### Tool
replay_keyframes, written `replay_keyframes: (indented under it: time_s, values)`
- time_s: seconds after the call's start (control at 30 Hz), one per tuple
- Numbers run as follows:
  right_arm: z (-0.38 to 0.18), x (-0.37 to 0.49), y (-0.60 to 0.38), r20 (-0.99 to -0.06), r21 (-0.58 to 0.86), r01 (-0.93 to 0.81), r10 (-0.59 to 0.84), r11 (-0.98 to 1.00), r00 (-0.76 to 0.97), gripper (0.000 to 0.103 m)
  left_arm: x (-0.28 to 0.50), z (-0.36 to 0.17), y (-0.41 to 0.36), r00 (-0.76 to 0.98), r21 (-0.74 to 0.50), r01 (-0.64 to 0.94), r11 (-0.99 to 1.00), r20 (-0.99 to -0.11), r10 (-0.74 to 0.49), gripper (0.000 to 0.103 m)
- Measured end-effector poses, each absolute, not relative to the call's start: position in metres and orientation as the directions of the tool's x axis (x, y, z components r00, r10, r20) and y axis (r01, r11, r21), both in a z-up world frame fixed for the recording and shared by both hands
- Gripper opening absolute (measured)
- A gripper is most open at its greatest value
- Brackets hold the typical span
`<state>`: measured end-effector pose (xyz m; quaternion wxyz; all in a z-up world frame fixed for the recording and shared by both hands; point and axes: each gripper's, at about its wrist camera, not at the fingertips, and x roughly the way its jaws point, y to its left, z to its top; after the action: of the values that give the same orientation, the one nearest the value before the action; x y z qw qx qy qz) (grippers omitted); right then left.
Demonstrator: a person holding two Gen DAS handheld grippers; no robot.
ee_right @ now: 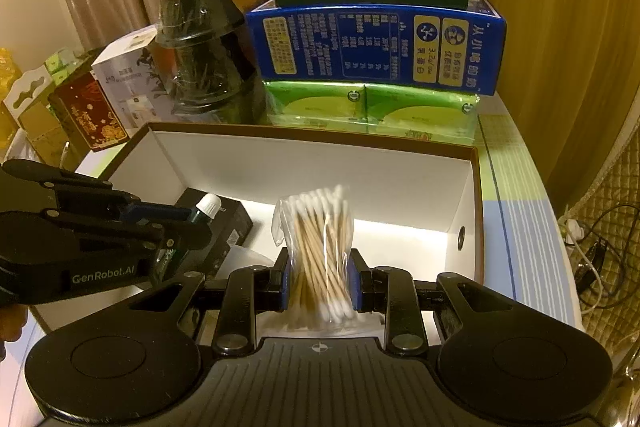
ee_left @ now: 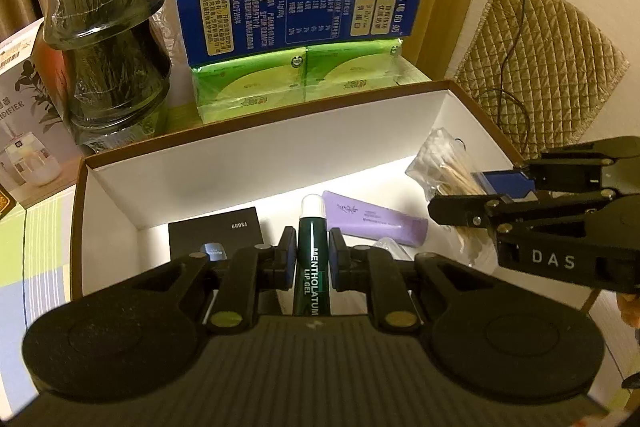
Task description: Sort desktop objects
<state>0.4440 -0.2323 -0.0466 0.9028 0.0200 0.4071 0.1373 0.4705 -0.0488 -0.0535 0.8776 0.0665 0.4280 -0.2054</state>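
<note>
The left gripper clamps the lip gel tube and the right gripper clamps the cotton swab bag, both angled down above the white box just ahead, apparently for deposit.

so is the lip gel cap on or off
On. The lip gel tube, clamped in the left gripper, has its white cap seated on the far end, over the white box.

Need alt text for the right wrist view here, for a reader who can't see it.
The right tongs grip a bag of cotton swabs over an open white box. At left, the left tongs hold a lip gel tube above the same box; stacked cartons stand behind.
</note>
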Motion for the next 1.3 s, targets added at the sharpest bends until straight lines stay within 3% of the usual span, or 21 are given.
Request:
replay_keyframes:
  time_s: [1.0, 1.3]
  values:
    - [-0.069, 0.478, -0.228, -0.75, 0.17, -0.212, 0.265, 0.963, 0.606, 0.025, 0.517, -0.08, -0.054, 0.532, -0.06, 0.368, 0.928, -0.804, -0.263, 0.013]
    - [-0.075, 0.484, -0.225, -0.76, 0.18, -0.21, 0.271, 0.961, 0.591, 0.025, 0.521, -0.08, -0.045, 0.541, -0.042, 0.347, 0.937, -0.807, -0.236, 0.018]
